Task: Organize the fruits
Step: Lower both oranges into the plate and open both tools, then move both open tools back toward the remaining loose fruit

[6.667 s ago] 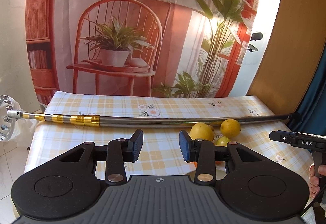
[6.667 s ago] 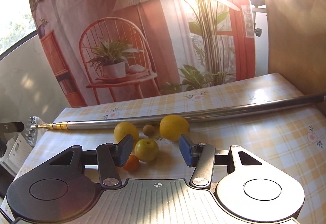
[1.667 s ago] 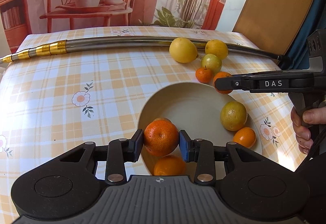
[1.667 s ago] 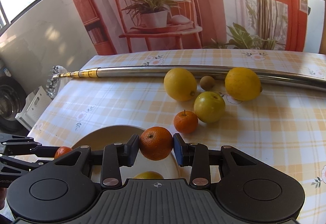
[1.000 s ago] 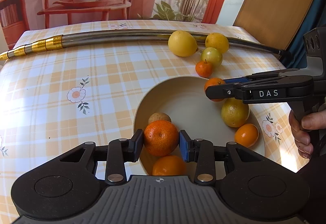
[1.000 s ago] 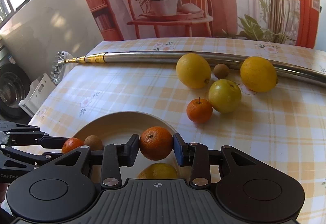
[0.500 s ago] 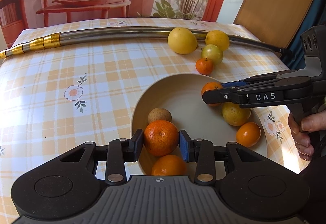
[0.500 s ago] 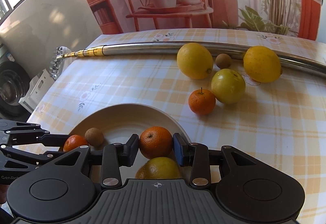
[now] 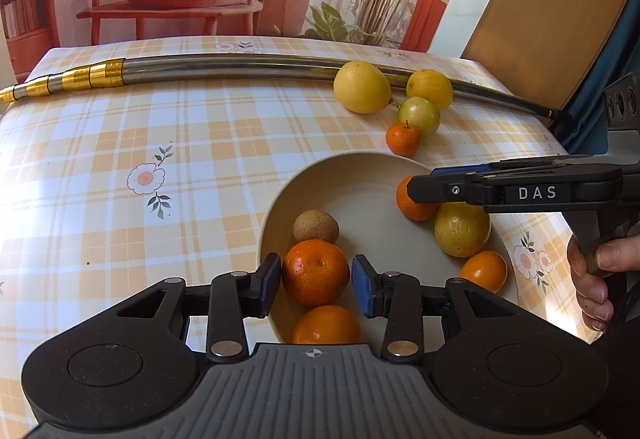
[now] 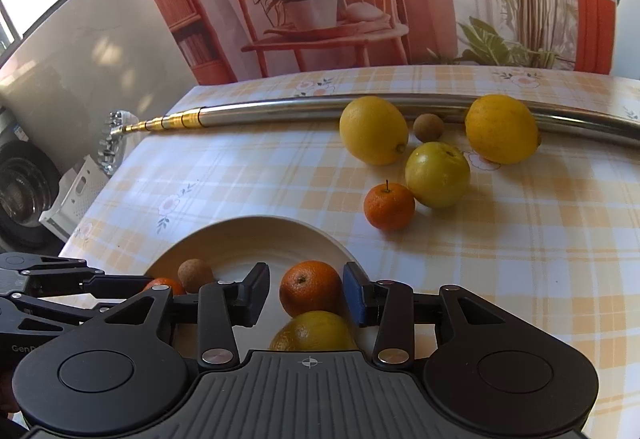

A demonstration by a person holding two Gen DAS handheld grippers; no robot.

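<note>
A cream bowl (image 9: 320, 163) on the checked tablecloth holds several fruits. My left gripper (image 9: 316, 287) is shut on an orange (image 9: 316, 267) low over the bowl's near side, next to a small brown fruit (image 9: 316, 225). In the right wrist view my right gripper (image 10: 306, 289) stands open around a smaller orange (image 10: 310, 293), with a gap at the left pad. That orange lies in the bowl (image 10: 256, 221) above a yellow-green citrus (image 10: 312, 331). Out on the cloth are two lemons (image 10: 374, 129), a green-yellow fruit (image 10: 438, 175), a mandarin (image 10: 389, 205) and a brown fruit (image 10: 428, 127).
A long metal telescopic pole (image 9: 224, 65) lies across the far side of the table, just behind the loose fruit. A person's hand (image 9: 592, 271) grips the right gripper's handle at the table's right edge. A printed backdrop hangs behind the table.
My right gripper's fingers have spread and let go of the small orange, which now lies in the bowl. My left gripper still holds its orange and has barely moved.
</note>
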